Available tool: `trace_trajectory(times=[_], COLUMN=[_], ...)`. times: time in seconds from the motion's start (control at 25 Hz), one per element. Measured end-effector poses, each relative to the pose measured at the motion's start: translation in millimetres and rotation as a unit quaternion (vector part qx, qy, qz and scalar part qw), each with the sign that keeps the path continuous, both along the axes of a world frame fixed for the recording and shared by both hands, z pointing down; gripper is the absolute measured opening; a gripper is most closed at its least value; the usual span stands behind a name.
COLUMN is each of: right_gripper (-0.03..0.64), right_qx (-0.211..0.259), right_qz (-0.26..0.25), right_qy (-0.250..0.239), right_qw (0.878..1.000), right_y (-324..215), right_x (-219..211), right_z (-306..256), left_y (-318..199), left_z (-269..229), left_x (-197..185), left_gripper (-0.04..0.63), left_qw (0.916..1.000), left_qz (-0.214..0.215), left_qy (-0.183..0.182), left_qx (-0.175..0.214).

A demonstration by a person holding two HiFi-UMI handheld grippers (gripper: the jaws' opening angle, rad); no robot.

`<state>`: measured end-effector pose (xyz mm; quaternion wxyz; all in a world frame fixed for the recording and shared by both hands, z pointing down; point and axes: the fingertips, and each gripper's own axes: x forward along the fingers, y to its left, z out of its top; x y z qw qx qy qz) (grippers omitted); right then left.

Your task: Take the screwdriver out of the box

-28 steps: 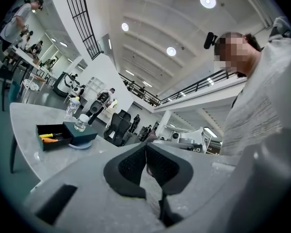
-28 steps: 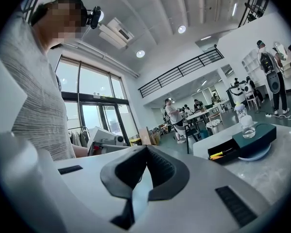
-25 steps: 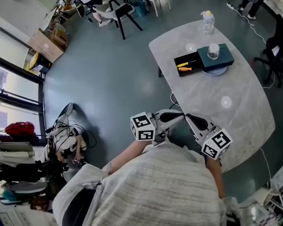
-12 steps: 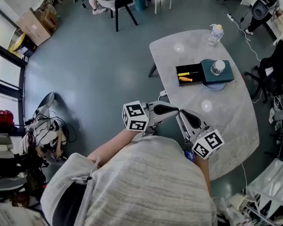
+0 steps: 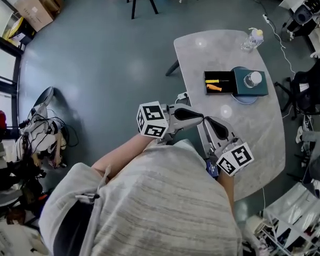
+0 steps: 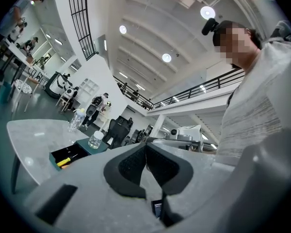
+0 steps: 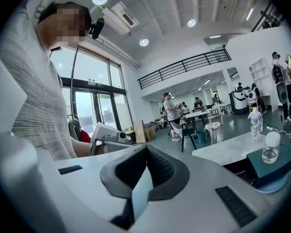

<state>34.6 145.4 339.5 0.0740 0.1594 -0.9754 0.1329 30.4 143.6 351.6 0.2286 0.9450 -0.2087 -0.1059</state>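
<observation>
A black box [image 5: 220, 83] lies open on the grey table [image 5: 256, 137], with a yellow-handled screwdriver [image 5: 213, 81] and an orange-handled one [image 5: 215, 88] inside. The left gripper view shows the box [image 6: 68, 155] and the yellow handle [image 6: 63, 162] far off at the left. My left gripper [image 5: 201, 118] [image 6: 145, 147] is shut and empty at the table's near edge, well short of the box. Close beside it, my right gripper [image 5: 208, 121] [image 7: 146, 149] is also shut with nothing in it.
A teal case [image 5: 252, 84] [image 7: 272, 165] adjoins the box, carrying a glass jar [image 5: 253, 79] [image 7: 270, 147] and resting on a pale plate [image 5: 246, 98]. A bottle [image 5: 254, 38] [image 7: 254, 123] stands at the table's far end. Chairs and cables surround the table.
The table and box have come nearer as the person walked up. Both grippers, still shut, now reach the table's near edge.
</observation>
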Motion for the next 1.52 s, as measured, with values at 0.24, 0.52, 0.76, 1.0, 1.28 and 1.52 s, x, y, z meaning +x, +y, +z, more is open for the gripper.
trace_trajectory(times=[0.24,0.52,0.76,1.0,1.28,1.52], right_gripper=[0.011,0.011,0.011,0.011,0.011,0.011], right_qx=[-0.002,-0.009,-0.004,-0.005,0.007,0.010], right_qz=[-0.006,-0.022,-0.028,-0.021,-0.002,0.024], right_qy=[0.008,-0.011,-0.023,-0.017,0.001,0.017], right_qw=[1.000,1.000,0.999,1.000,1.000,1.000], right_y=[-11,-44,-67,-75,-87,-101], right_x=[-7,7,25,40,51,50], right_z=[17,18,23,31,33,37], left_y=[-12,-44,-68,-77,-97,-121], left_z=[17,18,20,28,28,29], left_x=[-6,8,25,36,44,41], left_gripper=[0.017,0.018,0.018,0.018,0.018,0.018], left_qw=[0.9996,0.9980,0.9962,0.9954,0.9941,0.9932], left_qz=[0.011,0.010,0.009,0.014,0.034,0.063], left_qy=[-0.017,-0.045,-0.082,-0.084,-0.095,-0.092], left_qx=[-0.020,-0.043,-0.027,-0.044,-0.040,-0.036])
